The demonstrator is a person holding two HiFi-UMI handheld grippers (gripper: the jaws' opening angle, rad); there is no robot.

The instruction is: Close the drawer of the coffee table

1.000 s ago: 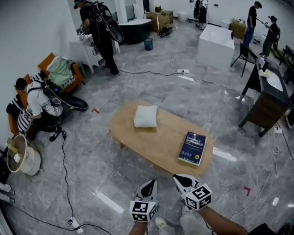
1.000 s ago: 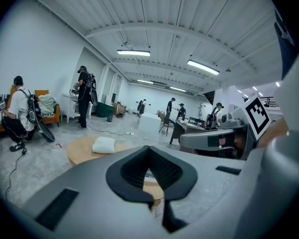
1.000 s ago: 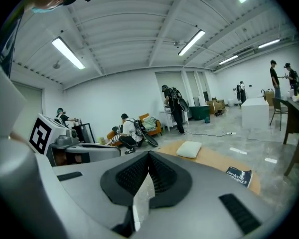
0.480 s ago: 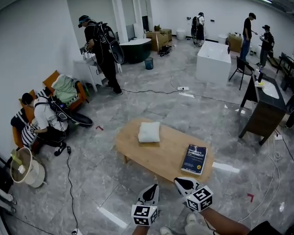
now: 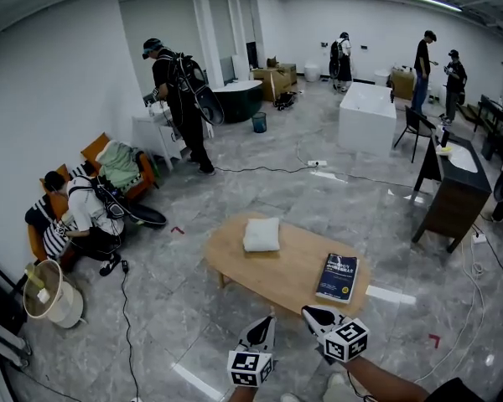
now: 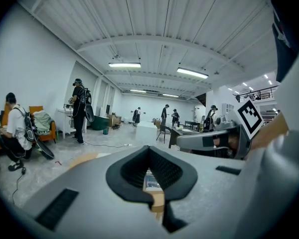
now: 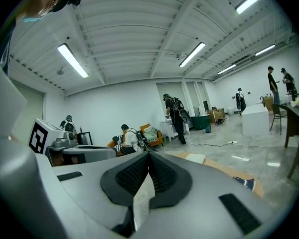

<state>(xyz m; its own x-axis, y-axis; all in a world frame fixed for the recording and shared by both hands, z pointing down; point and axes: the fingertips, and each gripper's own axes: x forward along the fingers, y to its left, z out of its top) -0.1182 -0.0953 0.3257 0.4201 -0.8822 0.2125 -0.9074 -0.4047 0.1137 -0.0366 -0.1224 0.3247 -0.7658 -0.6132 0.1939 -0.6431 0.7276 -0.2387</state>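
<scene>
Coffee table (image 5: 272, 275): oval, wooden, low on the grey floor just ahead of both grippers, touched by neither. No drawer visible in any view. Probably tucked under the near rim or on a side turned away, so no telling how far out.

Far left, black cable (image 5: 124, 304) snaking over the floor. Likely to catch a foot only on a wide approach from that side. Then white cushion (image 5: 261, 234) on the tabletop's left half, clear of the edge. Left gripper (image 5: 266, 319) held low in front, jaws pressed together on nothing, a sliver of table and book glimpsed past the pads. Right gripper (image 5: 308, 312) just beside it, likewise closed and empty, aimed toward the table's near right rim. Blue book (image 5: 338, 277) flat near the right end, close to the near edge.

Risks, as a judgement from here:
- Pushing on a guess before finding the drawer front, and sliding the whole table over the smooth floor instead.
- Pressing off-centre with one tip, skewing and jamming the drawer.
- Shoving hard enough to jolt the book off the edge.
- Coming in too high and clipping the book.

Safer: drop lower, find the front first, then push squarely and slowly.
</scene>
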